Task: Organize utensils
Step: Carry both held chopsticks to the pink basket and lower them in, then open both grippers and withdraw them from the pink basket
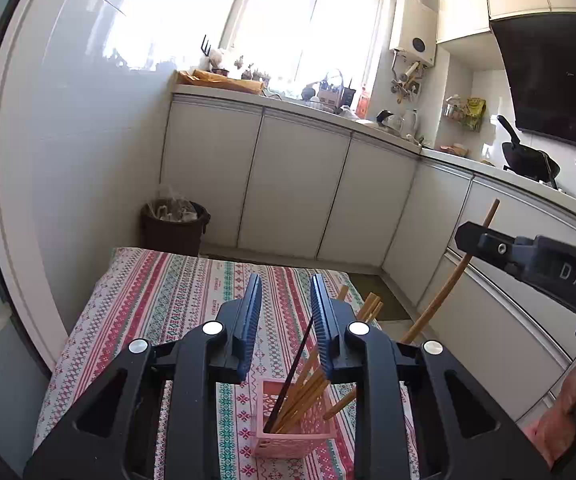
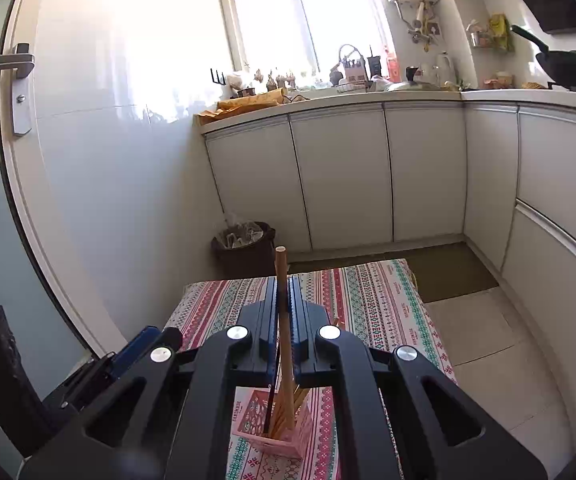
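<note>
One wooden chopstick [image 2: 282,320] stands clamped between the closed fingers of the right gripper [image 2: 284,292], its lower end inside a pink slotted holder [image 2: 284,440] with other wooden chopsticks [image 1: 307,392] and one black chopstick [image 1: 288,384]. The left gripper [image 1: 286,300] hovers above, jaws apart, over the striped tablecloth [image 1: 160,288].

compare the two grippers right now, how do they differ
The left gripper is open with nothing between its fingers; the right gripper is shut on a wooden chopstick. The left hangs above the pink basket; the right holds its stick upright over it. Both are black with blue pads.
</note>
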`<state>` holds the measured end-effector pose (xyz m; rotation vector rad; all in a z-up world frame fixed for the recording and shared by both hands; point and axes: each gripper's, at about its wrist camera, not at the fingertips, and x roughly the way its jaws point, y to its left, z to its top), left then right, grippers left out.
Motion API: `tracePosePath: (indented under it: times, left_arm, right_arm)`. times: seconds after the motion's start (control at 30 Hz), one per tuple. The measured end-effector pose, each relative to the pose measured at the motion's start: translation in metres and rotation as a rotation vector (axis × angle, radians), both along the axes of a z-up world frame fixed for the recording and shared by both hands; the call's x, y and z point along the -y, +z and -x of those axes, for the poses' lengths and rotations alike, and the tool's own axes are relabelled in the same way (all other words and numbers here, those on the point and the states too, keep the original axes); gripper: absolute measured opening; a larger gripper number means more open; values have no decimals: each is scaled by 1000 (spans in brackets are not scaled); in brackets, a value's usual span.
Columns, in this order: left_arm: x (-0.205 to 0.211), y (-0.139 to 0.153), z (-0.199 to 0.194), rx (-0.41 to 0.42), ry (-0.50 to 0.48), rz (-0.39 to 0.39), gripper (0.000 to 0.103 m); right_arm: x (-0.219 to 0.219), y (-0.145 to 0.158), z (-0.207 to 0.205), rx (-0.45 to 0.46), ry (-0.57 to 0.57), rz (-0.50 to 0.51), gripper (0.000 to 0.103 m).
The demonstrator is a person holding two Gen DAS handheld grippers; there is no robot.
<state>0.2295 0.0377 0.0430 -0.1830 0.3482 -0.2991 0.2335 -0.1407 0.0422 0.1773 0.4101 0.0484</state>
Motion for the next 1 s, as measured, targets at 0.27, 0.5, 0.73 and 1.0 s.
tracePosePath:
  times: [0.27,0.5,0.73,1.0]
  left_arm:
    - [-17,-3,-5,-29,66,8,29]
    - [-32,3,-2,-19,107,30,34]
    - [-34,8,3,-10,118,36,38]
    - [-31,8,12,0,105,26,58]
  right_arm:
    - [-16,-29,-20,-34,9,25,6]
    - [-18,-31,-21,-47,-20,35,37]
    - [-10,-18,-9,-19,-42,23,49]
    - [4,-16,9,-4,-81,0,78]
